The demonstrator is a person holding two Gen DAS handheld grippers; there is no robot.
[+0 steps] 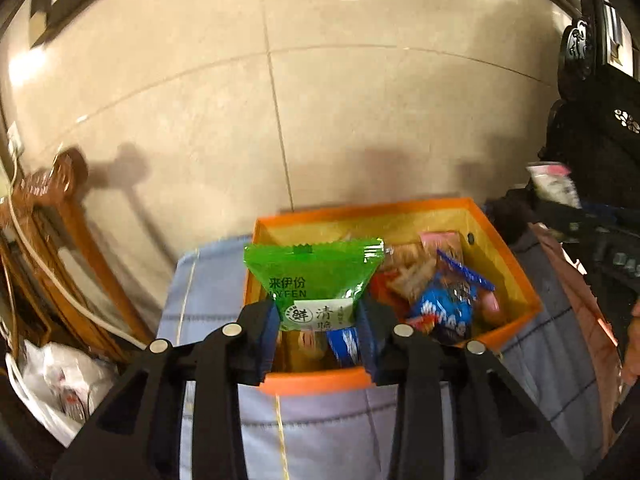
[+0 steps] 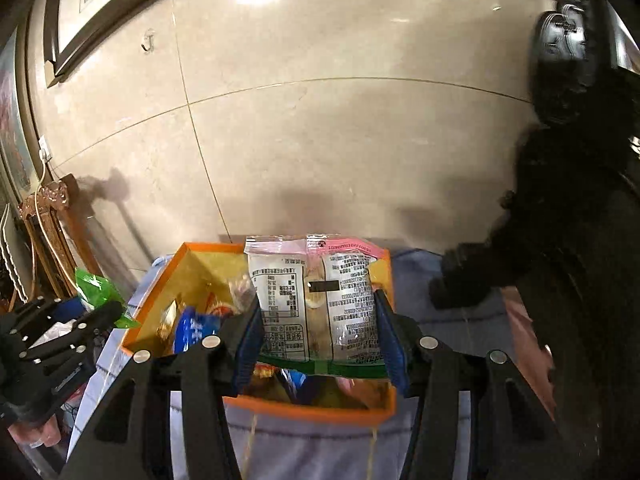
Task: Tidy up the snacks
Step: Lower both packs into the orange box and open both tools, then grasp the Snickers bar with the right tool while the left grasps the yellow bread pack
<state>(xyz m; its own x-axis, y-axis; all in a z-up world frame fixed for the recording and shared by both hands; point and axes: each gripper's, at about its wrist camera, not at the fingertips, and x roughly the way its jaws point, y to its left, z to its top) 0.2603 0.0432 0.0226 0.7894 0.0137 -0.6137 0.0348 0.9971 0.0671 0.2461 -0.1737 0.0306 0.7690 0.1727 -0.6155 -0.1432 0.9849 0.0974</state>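
both hand-held grippers clamped: left hand-held gripper [image 1: 316,316] on green packet [image 1: 314,280], right hand-held gripper [image 2: 320,332] on clear packet [image 2: 316,300]; carrying over orange box [image 1: 500,240]; next, lowering in and releasing.

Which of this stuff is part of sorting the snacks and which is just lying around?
Job:
- green packet, in left gripper
- clear packet, in right gripper
- orange box of snacks

Lying about:
- white bag
- wooden frame
- cord

Glossy beige wall tiles [image 1: 360,120], carved wooden furniture [image 1: 60,216]
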